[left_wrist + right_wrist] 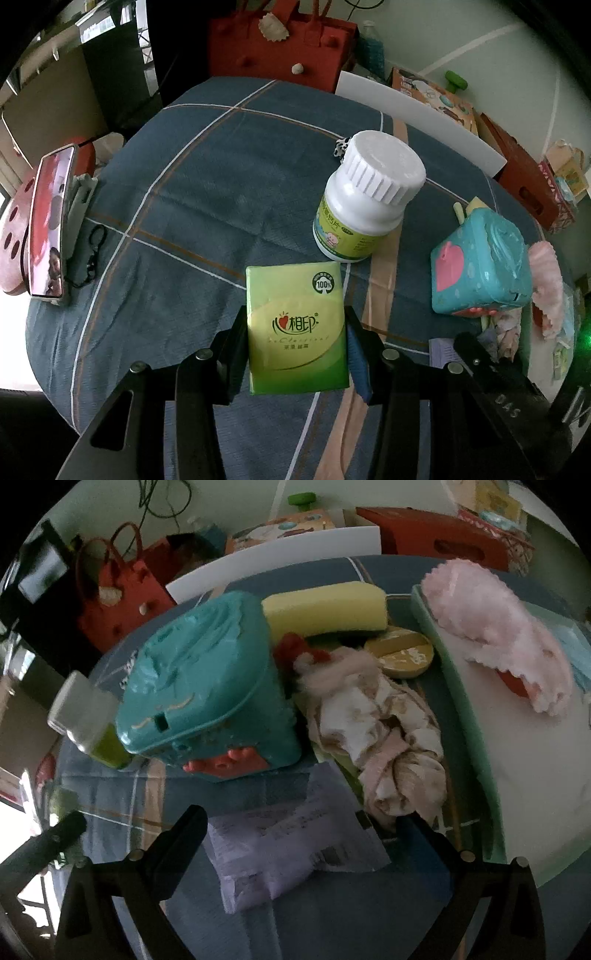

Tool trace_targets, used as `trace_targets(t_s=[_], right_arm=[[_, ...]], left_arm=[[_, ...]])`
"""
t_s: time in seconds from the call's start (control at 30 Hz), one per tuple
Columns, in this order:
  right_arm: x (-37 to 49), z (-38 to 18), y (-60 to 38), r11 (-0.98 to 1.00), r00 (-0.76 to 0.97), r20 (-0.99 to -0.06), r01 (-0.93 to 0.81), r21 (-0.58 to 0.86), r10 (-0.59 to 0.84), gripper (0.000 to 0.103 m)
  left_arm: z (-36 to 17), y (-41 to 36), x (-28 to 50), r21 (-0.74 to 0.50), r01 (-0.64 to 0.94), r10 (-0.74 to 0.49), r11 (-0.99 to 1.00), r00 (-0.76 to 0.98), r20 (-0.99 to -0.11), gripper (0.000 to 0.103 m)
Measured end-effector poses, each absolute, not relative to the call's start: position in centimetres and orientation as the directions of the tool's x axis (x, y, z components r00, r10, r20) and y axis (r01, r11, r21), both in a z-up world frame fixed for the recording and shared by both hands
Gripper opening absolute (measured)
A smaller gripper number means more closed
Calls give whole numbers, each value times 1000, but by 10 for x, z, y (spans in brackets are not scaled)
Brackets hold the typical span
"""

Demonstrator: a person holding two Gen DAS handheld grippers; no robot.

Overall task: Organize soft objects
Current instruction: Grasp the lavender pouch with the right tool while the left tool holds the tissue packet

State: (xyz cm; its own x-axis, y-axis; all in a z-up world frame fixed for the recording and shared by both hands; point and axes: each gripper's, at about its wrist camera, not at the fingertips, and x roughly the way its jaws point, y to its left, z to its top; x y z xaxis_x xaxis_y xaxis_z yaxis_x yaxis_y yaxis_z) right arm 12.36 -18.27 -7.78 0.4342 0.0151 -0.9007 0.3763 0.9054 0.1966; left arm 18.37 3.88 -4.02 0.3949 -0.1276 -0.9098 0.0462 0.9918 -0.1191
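My left gripper [297,343] pinches the green tissue pack [297,328] at lower centre, my right gripper [306,834] stands wide around the lavender tissue pack [295,845], and the green one may slip because it squashes.

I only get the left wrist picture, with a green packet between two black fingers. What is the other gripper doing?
Observer: The right gripper is open, its fingers either side of a pale purple packet lying on the tablecloth.
Operator: Is anything hidden behind that teal box?
Observer: Yes, a yellow sponge lies just past the teal box.
Operator: And the pink fluffy thing at my right edge?
Observer: That pink cloth is draped over a pale green tray.
Operator: Anything else soft?
Observer: Crumpled cream cloth sits between box and tray.
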Motion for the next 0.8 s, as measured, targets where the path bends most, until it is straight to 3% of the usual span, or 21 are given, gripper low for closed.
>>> trace_targets(t_s=[0.07,0.27,0.5,0.8], right_arm=[[123,-77,-179,913,442,-897,358,195,19,101],[117,-75,-173,923,450,-893,334,190,21,80],[105,-73,-182,907,476,-874,320,275,97,63],[101,-60,-177,918,512,-849,261,299,131,54]], left_arm=[[-40,37,184,-112,51,-123,992,397,-910,49],[-40,35,183,-92,58,-107,994,395,-912,49],[-40,31,183,-72,68,-93,995,397,-913,49],[-39,28,183,-46,73,-72,996,401,-913,49]])
